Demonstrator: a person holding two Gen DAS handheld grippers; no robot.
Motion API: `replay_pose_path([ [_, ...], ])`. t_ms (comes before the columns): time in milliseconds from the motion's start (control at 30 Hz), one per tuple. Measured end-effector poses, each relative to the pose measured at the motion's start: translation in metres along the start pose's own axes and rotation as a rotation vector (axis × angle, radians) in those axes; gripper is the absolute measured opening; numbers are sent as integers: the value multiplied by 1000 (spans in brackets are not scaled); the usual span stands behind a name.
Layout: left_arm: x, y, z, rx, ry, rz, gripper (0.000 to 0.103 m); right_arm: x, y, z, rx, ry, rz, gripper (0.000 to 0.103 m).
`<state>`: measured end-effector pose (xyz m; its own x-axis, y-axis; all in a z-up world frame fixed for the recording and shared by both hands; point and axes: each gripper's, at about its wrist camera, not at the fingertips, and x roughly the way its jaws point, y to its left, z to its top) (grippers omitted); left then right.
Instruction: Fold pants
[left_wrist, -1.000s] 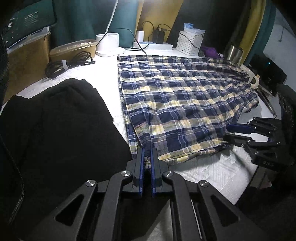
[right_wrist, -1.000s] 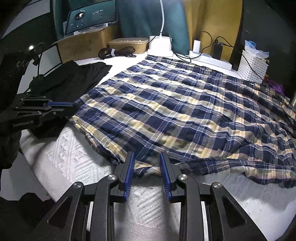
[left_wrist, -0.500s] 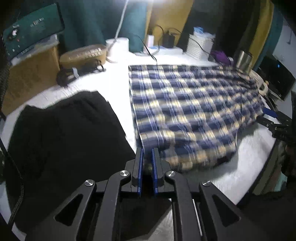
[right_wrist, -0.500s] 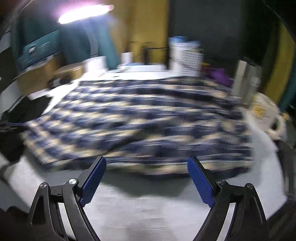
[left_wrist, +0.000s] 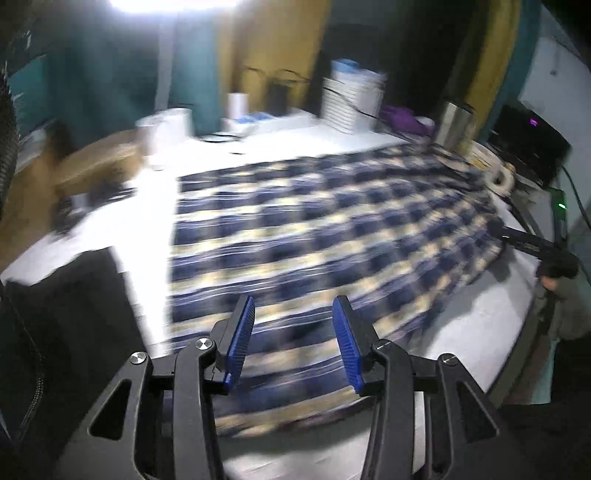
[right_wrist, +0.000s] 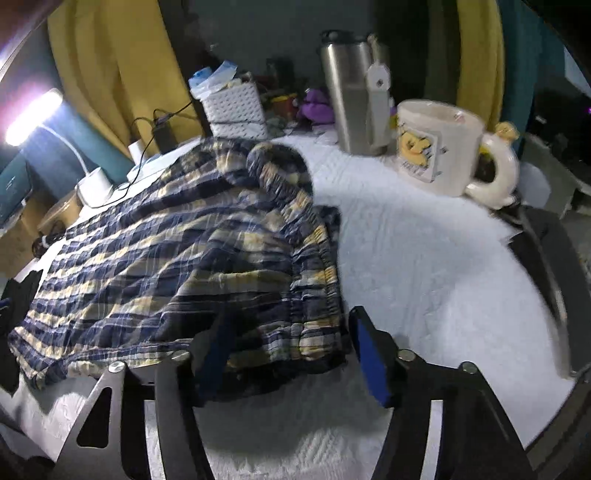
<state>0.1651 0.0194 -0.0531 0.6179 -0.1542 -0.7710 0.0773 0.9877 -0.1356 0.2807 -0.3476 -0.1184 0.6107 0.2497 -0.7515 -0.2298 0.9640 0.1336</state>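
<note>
The blue and yellow plaid pants (left_wrist: 325, 229) lie spread flat on the white table cover (left_wrist: 480, 332). My left gripper (left_wrist: 293, 343) is open and empty, just above the near hem end of the pants. In the right wrist view the pants (right_wrist: 177, 258) show their gathered elastic waistband (right_wrist: 314, 266). My right gripper (right_wrist: 291, 350) is open, its fingers on either side of the near waistband corner. The right gripper also shows in the left wrist view (left_wrist: 535, 247) at the far right edge of the pants.
A black garment (left_wrist: 66, 332) lies left of the pants. A white mug (right_wrist: 443, 147), a steel tumbler (right_wrist: 351, 99), a white basket (right_wrist: 236, 107), a lamp base (right_wrist: 94, 186) and cables stand along the back. The table edge curves close on the right (right_wrist: 554, 332).
My left gripper opened and let go of the pants hem. My right gripper swung right from the hem side to the waistband end and narrowed around its corner.
</note>
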Motion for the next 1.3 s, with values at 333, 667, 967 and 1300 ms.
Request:
replay_pose_path([
  [333, 59, -71, -7, 124, 167, -102, 43, -10, 27, -30, -287, -44, -171, 32],
  [667, 50, -67, -18, 157, 204, -91, 43, -30, 20, -38, -270, -79, -184, 35],
  [967, 40, -36, 17, 121, 88, -70, 43, -42, 19, 29, -182, -227, -162, 80],
  [1300, 85, -12, 75, 115, 43, -54, 43, 30, 58, 97, -287, -109, -103, 38],
])
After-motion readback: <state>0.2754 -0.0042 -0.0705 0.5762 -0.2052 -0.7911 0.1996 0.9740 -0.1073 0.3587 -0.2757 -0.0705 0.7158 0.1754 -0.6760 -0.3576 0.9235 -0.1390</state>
